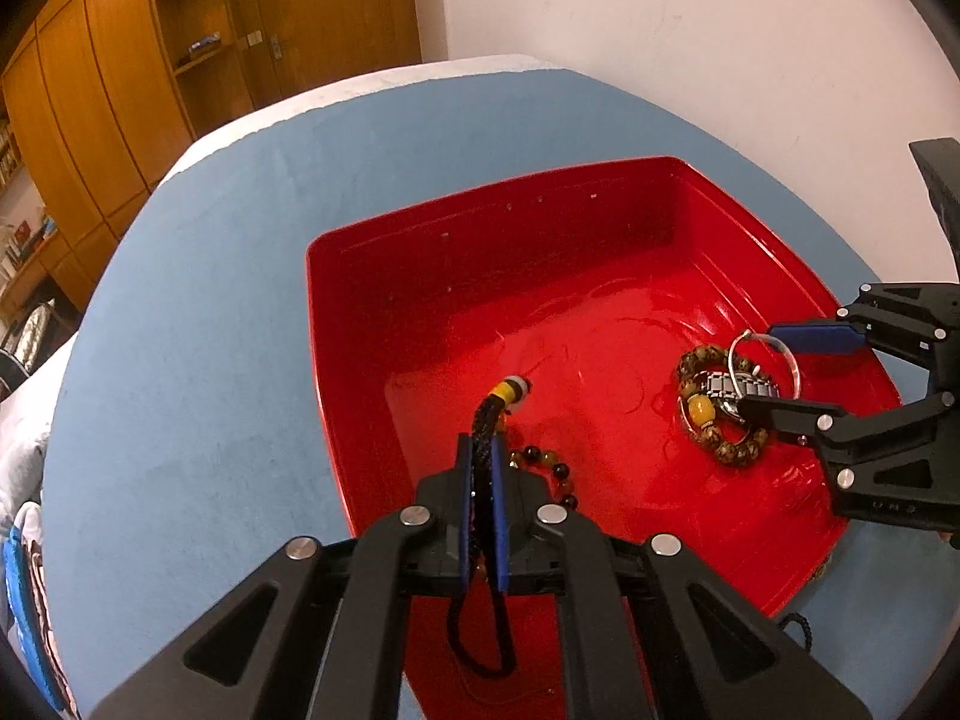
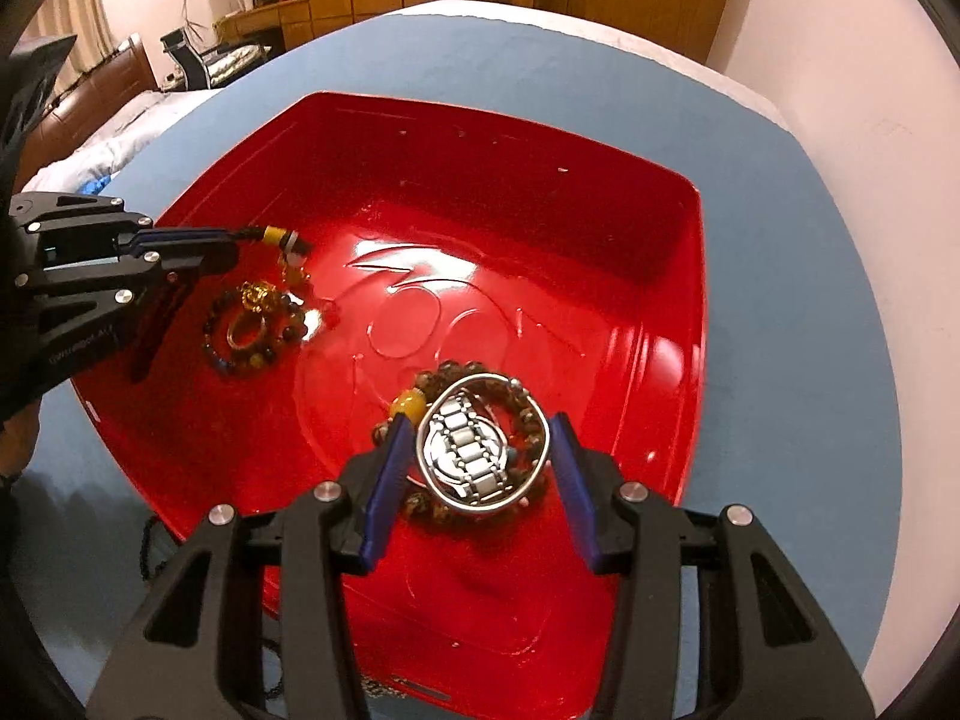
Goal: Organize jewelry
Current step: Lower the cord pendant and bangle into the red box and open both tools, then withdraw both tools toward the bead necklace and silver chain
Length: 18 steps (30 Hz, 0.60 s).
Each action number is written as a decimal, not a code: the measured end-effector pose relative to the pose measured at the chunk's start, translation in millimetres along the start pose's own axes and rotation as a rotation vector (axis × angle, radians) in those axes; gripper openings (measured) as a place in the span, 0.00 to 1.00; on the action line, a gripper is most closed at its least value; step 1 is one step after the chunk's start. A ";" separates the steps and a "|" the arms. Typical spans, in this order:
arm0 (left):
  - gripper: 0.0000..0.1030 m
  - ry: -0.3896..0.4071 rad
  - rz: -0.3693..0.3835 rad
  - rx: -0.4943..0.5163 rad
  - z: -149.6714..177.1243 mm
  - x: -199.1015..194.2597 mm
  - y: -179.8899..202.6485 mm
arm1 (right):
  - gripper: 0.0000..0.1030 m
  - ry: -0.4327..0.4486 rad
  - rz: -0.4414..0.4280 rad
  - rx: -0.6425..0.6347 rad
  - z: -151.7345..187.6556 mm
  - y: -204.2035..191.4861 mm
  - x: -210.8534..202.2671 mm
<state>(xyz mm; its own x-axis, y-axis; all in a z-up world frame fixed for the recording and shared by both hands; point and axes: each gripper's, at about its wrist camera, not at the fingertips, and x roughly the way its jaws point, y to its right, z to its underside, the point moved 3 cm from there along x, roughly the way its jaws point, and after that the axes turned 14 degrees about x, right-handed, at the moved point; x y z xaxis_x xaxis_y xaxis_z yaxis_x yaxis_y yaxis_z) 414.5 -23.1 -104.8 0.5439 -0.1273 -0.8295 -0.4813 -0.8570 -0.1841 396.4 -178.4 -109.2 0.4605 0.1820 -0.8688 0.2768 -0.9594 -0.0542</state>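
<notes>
A red tray [image 1: 480, 222] [image 2: 510, 150] sits on a blue cloth. My left gripper [image 1: 483, 450] [image 2: 231, 243] is shut on a black cord [image 1: 487, 420] that ends in a yellow and white bead [image 1: 513, 390] [image 2: 279, 237], low over the tray's left part. Below it lies a dark beaded bracelet [image 1: 549, 462] [image 2: 252, 330] with a gold charm. My right gripper [image 2: 483, 450] [image 1: 761, 369] stands open around a pile on the tray floor: a silver bangle [image 2: 543, 438], a metal watch [image 2: 468, 450] and a brown bead bracelet [image 1: 735, 450] [image 2: 444, 372]. Small gaps show between pads and bangle.
The blue cloth [image 1: 210, 330] [image 2: 810, 300] surrounds the tray. A black cord [image 1: 801, 627] [image 2: 147, 546] lies outside the tray's near edge. A white wall [image 1: 720, 60] rises close behind the table. Wooden cupboards [image 1: 120, 90] and a bed [image 2: 108, 138] stand further off.
</notes>
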 end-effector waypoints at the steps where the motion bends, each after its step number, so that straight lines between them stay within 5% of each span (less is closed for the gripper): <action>1: 0.07 0.000 -0.006 0.002 1.3 -0.8 0.8 | 0.51 0.001 0.002 0.001 -0.2 -0.8 -0.3; 12: 0.18 0.044 -0.030 0.001 7.7 -38.4 1.5 | 0.52 0.065 -0.024 0.044 12.6 6.7 -38.4; 18: 0.37 0.109 -0.051 0.012 24.0 -87.5 11.0 | 0.53 0.145 -0.061 0.077 35.5 11.3 -84.5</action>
<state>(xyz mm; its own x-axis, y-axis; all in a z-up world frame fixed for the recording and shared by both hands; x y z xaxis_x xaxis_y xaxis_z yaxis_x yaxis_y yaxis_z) 345.0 -9.4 -46.9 0.6388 -0.1380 -0.7569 -0.4594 -0.8576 -0.2314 330.7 -212.2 -53.9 0.5628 0.2645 -0.7831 0.2450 -0.9582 -0.1475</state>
